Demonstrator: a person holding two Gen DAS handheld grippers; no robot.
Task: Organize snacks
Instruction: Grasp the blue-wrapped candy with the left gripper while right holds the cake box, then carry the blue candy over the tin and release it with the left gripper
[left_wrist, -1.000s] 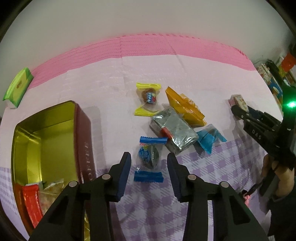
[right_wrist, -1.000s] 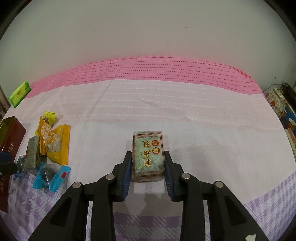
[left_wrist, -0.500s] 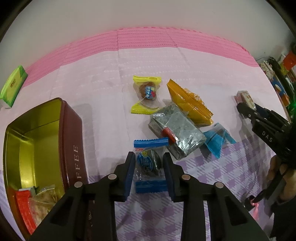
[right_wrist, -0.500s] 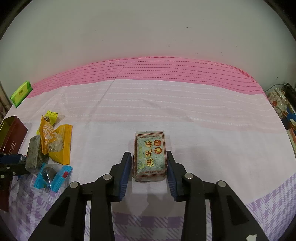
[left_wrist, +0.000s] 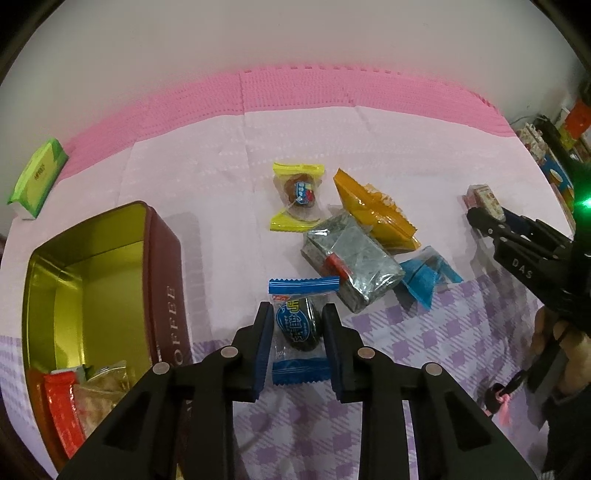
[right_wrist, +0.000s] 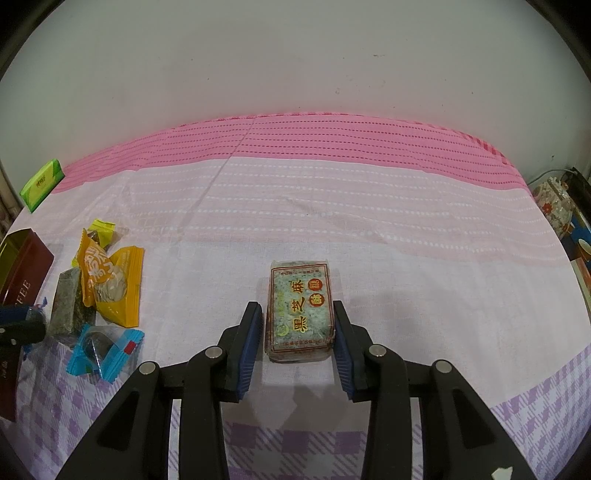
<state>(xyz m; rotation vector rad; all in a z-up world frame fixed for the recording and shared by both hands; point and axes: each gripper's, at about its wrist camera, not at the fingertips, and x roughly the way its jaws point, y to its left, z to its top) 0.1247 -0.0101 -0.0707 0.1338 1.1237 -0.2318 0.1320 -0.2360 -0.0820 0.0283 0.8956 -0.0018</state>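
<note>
blue-wrapped candy (left_wrist: 297, 325) now clamped in left tongs (left_wrist: 297, 345); right tongs (right_wrist: 298, 338) slightly apart.

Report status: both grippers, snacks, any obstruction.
Left gripper shut on blue candy. Right gripper open around sesame bar. Tin open, unobstructed.

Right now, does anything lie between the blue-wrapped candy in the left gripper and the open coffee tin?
Nothing visible. The blue-wrapped candy sits between the left gripper pads; only bare tablecloth separates it from the coffee tin.

plain pale wall (right_wrist: 295, 55), pink tablecloth (right_wrist: 332, 206)
</note>
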